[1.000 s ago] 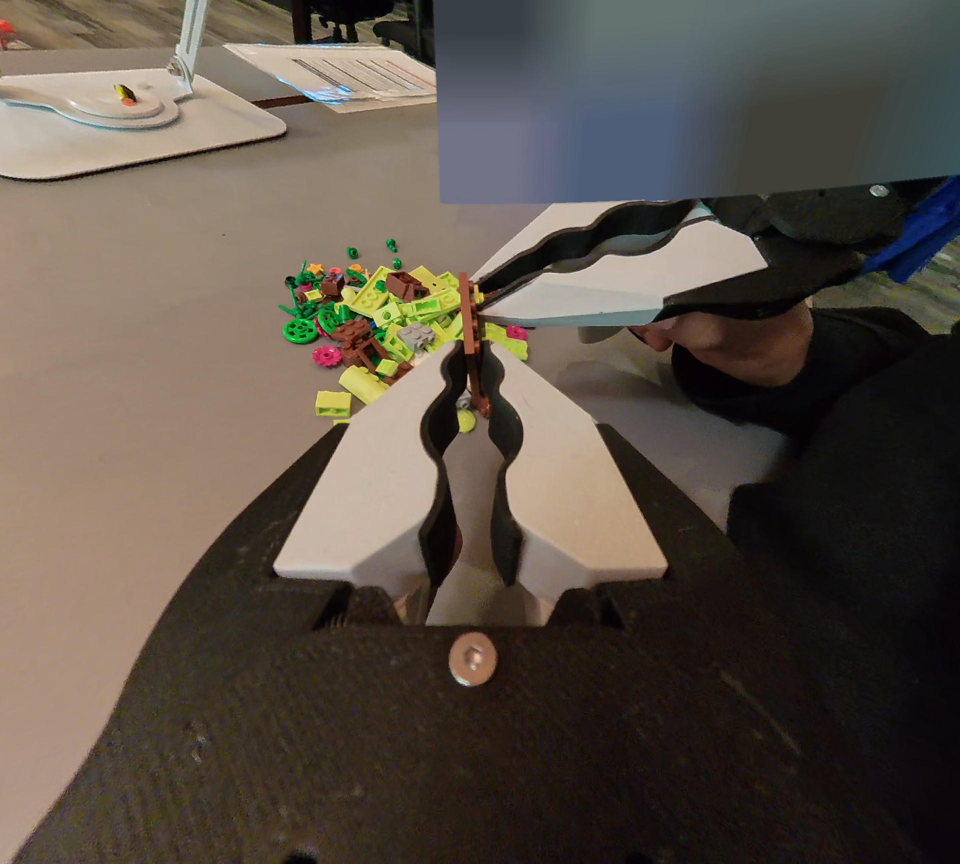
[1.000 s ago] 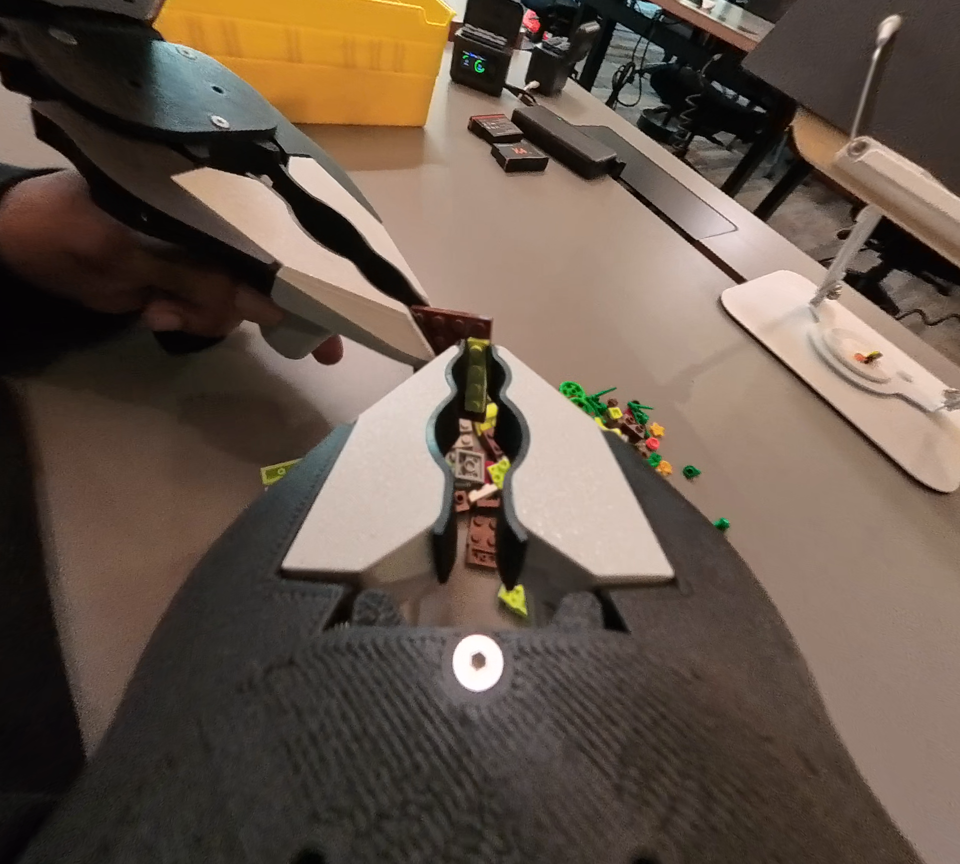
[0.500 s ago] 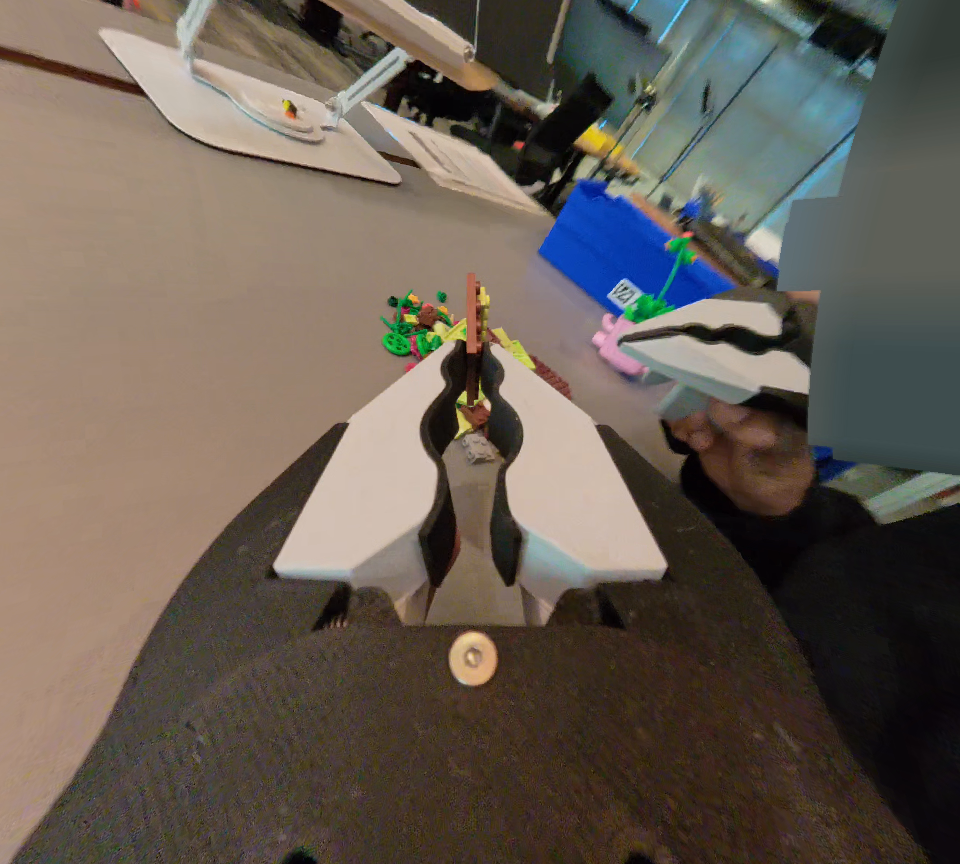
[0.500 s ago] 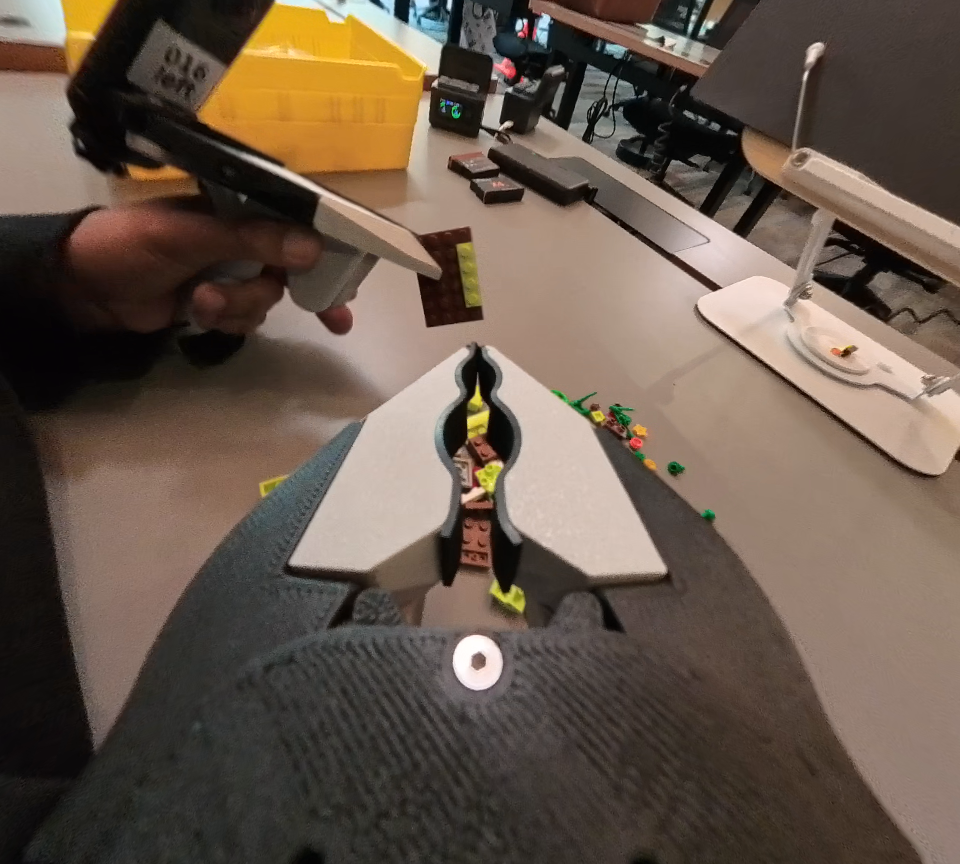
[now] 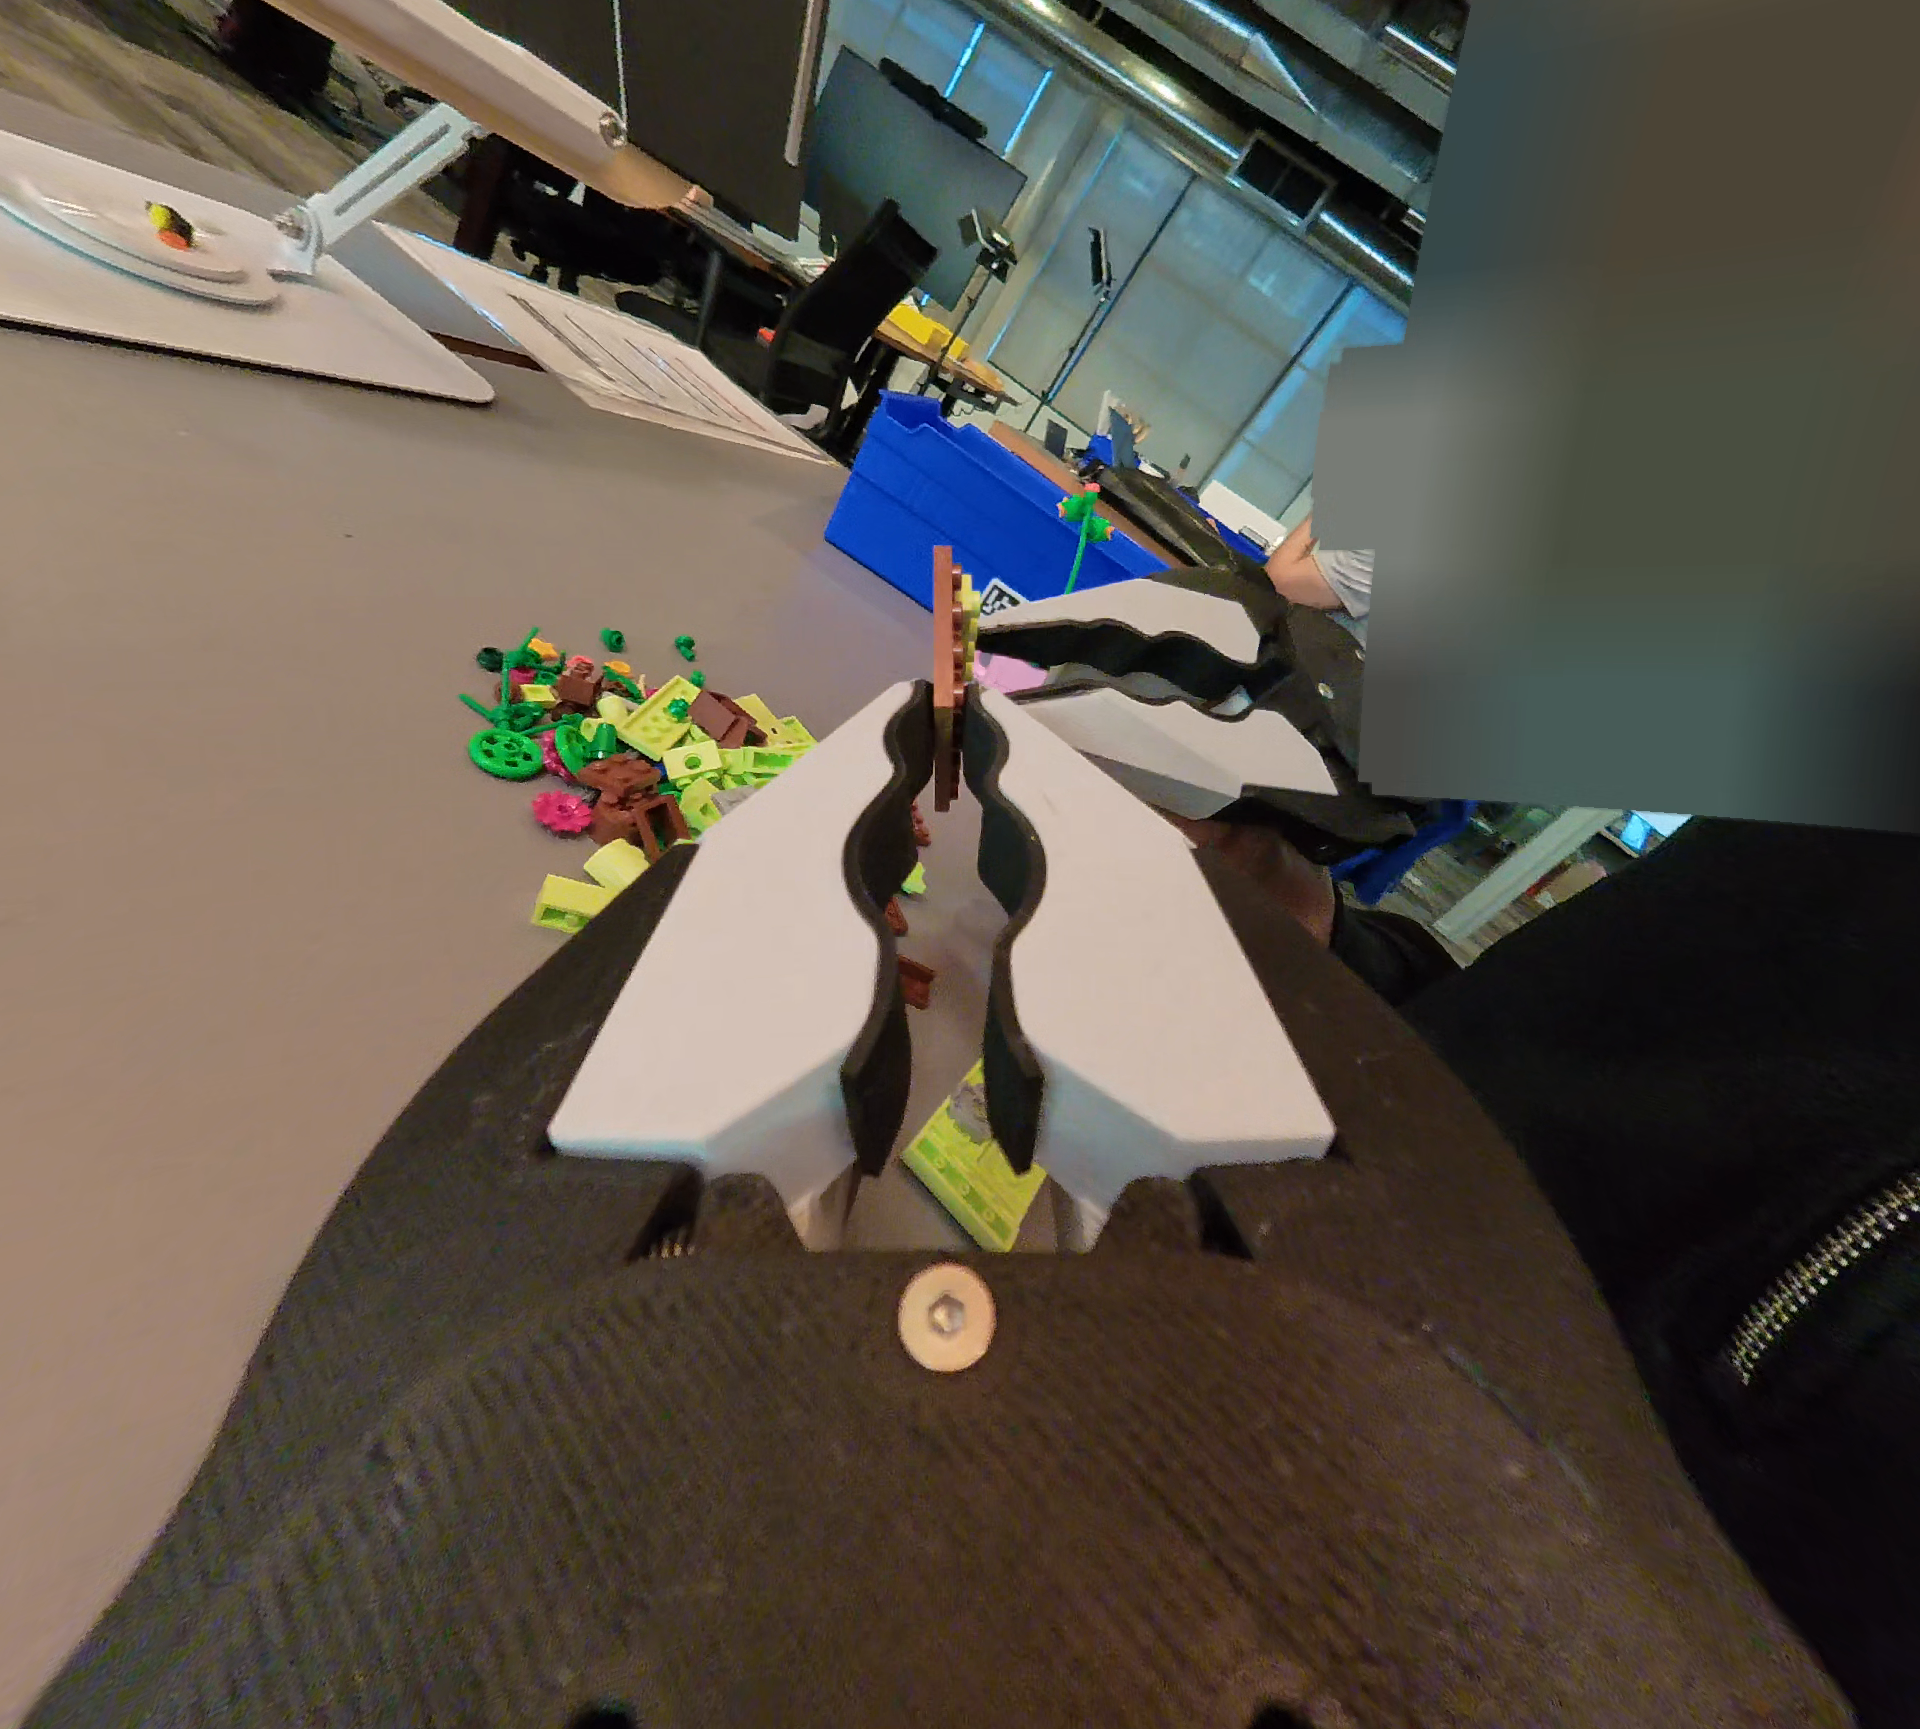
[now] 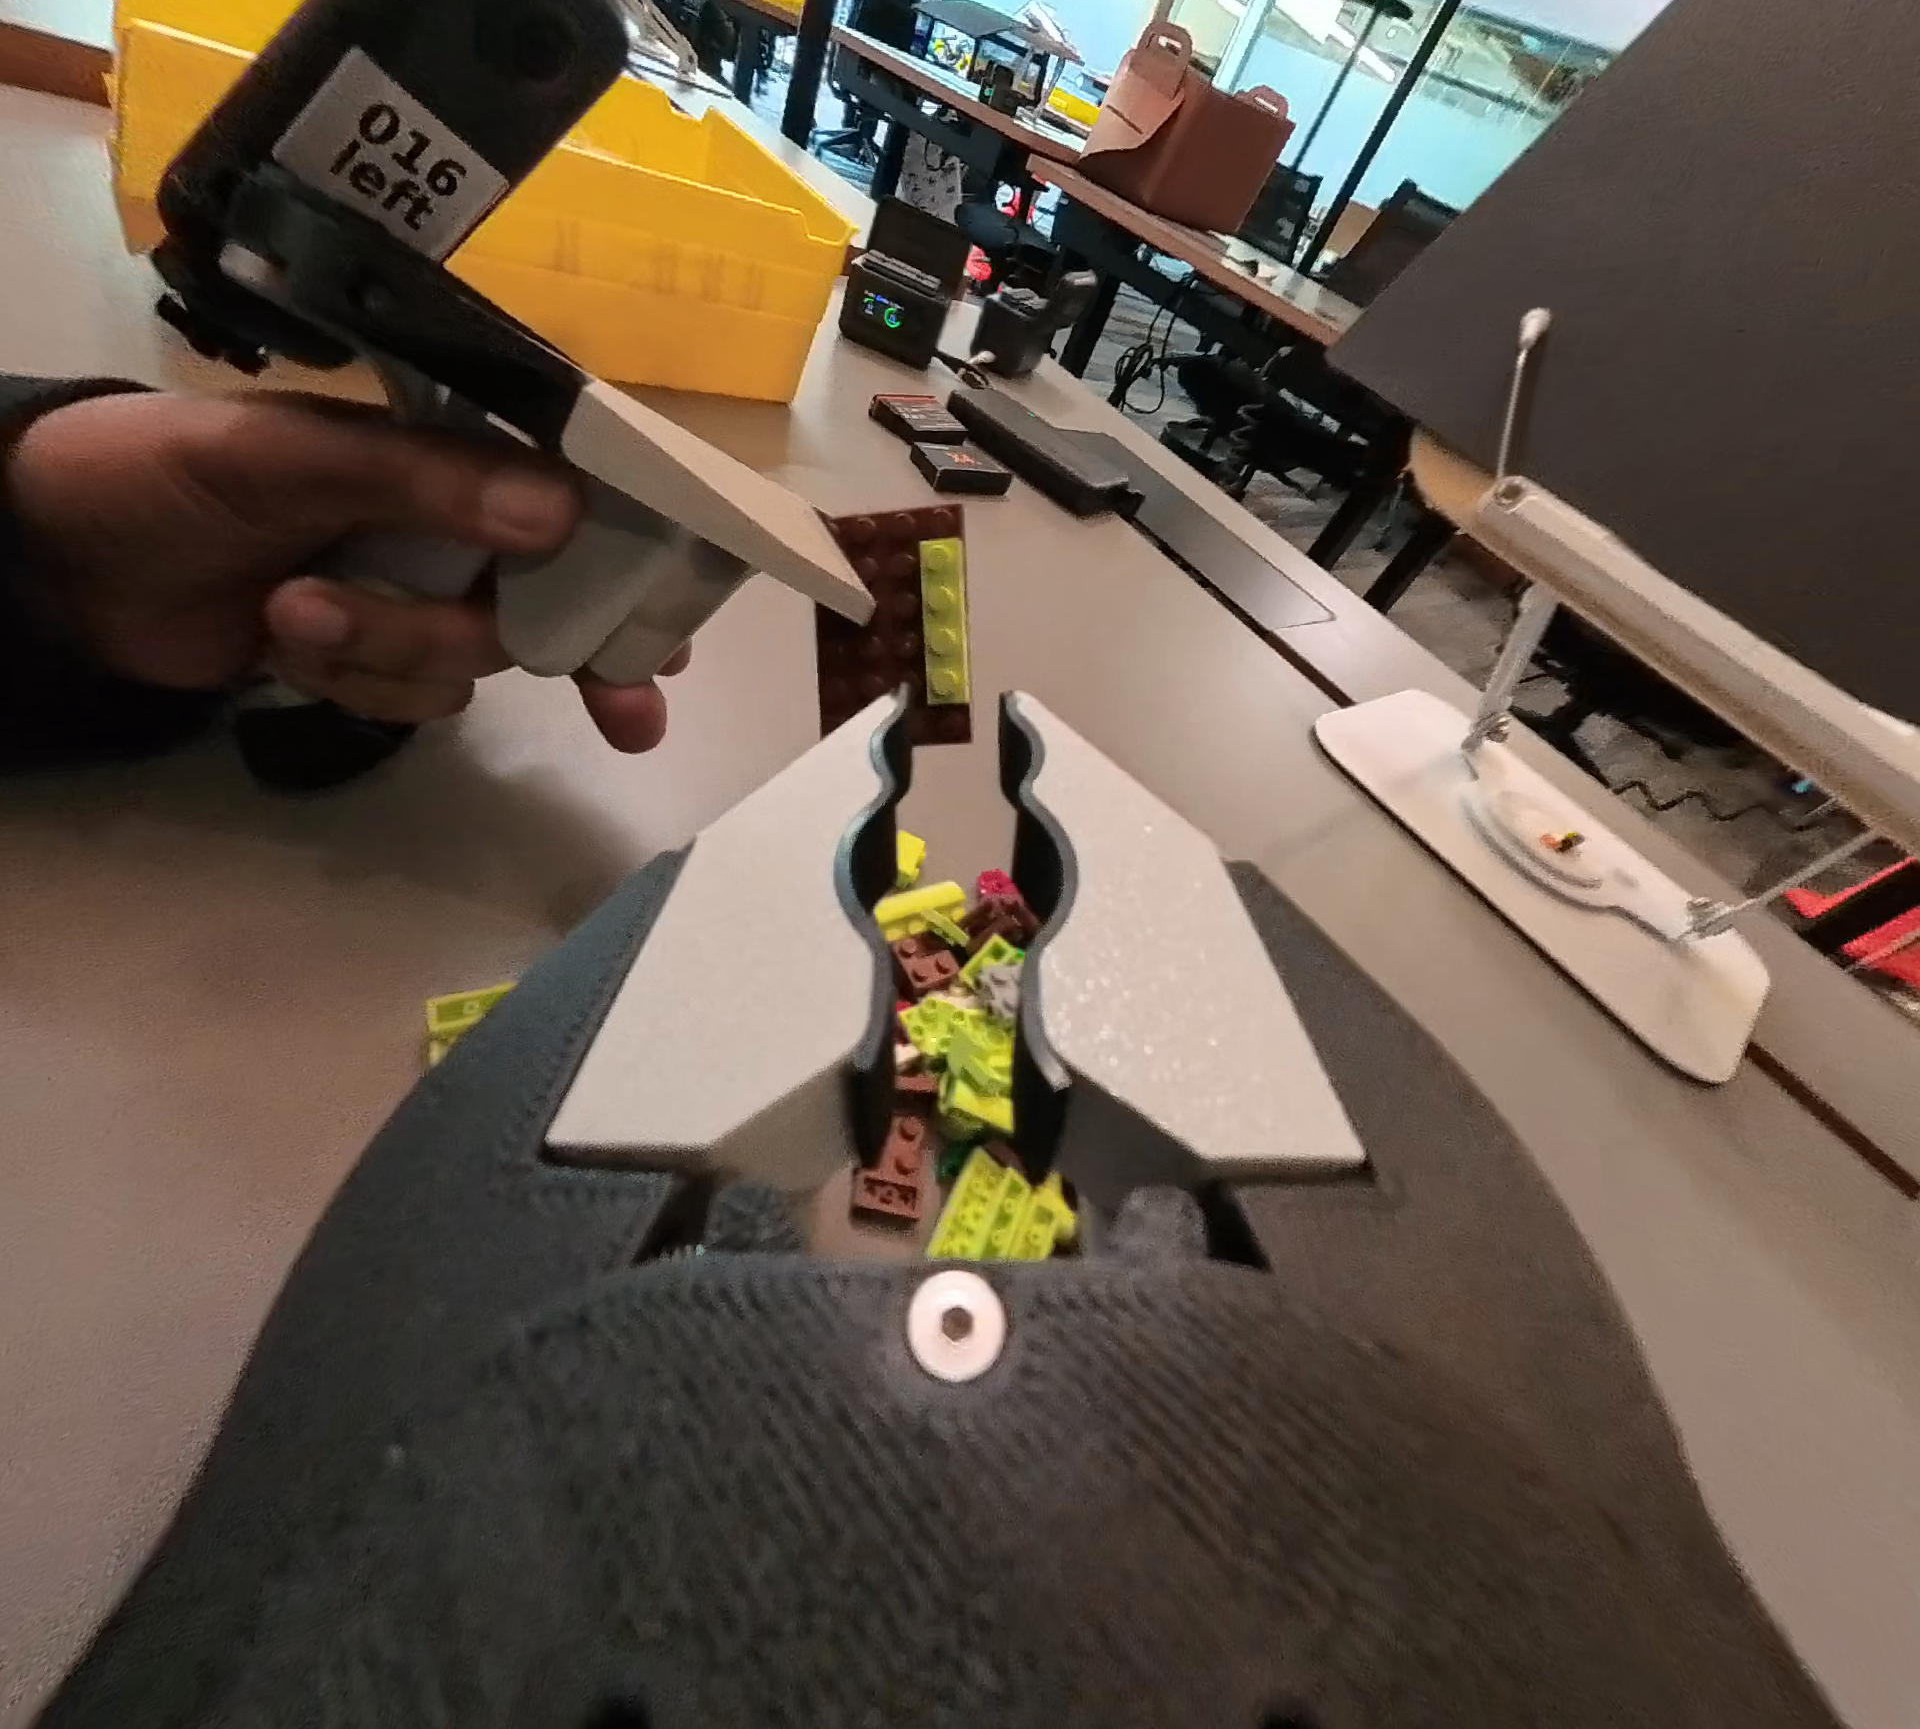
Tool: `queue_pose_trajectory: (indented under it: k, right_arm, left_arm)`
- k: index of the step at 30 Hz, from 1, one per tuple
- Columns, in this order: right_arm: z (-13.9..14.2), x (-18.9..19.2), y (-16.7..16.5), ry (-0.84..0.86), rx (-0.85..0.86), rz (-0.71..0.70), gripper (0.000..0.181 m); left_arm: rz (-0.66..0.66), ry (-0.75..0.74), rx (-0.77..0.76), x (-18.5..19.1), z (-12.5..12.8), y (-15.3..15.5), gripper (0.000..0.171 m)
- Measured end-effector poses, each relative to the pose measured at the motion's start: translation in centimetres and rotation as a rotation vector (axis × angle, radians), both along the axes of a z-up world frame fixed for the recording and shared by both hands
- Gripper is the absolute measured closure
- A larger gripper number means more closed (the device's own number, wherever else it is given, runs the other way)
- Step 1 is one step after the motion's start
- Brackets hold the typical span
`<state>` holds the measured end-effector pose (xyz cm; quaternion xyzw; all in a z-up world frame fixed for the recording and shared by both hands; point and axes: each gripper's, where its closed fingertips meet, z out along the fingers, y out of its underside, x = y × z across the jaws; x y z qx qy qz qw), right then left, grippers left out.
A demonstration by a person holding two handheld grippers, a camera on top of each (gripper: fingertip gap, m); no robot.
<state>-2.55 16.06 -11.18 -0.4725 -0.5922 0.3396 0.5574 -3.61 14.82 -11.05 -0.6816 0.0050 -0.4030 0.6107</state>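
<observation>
My left gripper (image 5: 943,703) is shut on a brown plate (image 5: 945,630), held upright and edge-on above the grey table (image 5: 312,848). A lime strip (image 6: 943,619) is stuck on the plate's studded face (image 6: 883,630). In the right wrist view the left gripper (image 6: 852,604) grips the plate's left side. My right gripper (image 6: 951,713) is slightly open and empty, its tips just under the plate's lower edge. It also shows in the left wrist view (image 5: 987,635), close to the plate's lime side. A pile of small lime, brown and green bricks (image 5: 634,744) lies on the table below.
A yellow bin (image 6: 644,225) and black devices (image 6: 1039,443) stand at the back. A white lamp base (image 6: 1538,879) is at the right, a blue bin (image 5: 966,505) and a paper sheet (image 5: 644,370) beyond the pile. A loose lime piece (image 6: 462,1014) lies on the table.
My right gripper let go of the lime strip, which stays on the brown plate, drew back and opened. My left gripper lifted and turned the plate above the pile.
</observation>
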Motion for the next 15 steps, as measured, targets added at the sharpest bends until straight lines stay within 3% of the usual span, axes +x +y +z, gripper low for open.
queue_pose_trajectory:
  k: [5, 10, 15]
  right_arm:
    - [-0.1, 0.0, -0.2, -0.002, -0.011, 0.018, 0.167]
    - [0.1, 0.2, -0.4, 0.019, -0.110, 0.071, 0.170]
    - [-0.9, 0.1, -0.1, -0.043, -0.071, 0.040, 0.175]
  left_arm:
    - [-0.071, -0.039, -0.030, 0.9, -0.3, -0.1, 0.170]
    - [-0.146, -0.183, -0.067, 1.2, -0.3, -0.3, 0.171]
    - [-0.081, -0.011, -0.070, 1.4, -1.0, 0.0, 0.170]
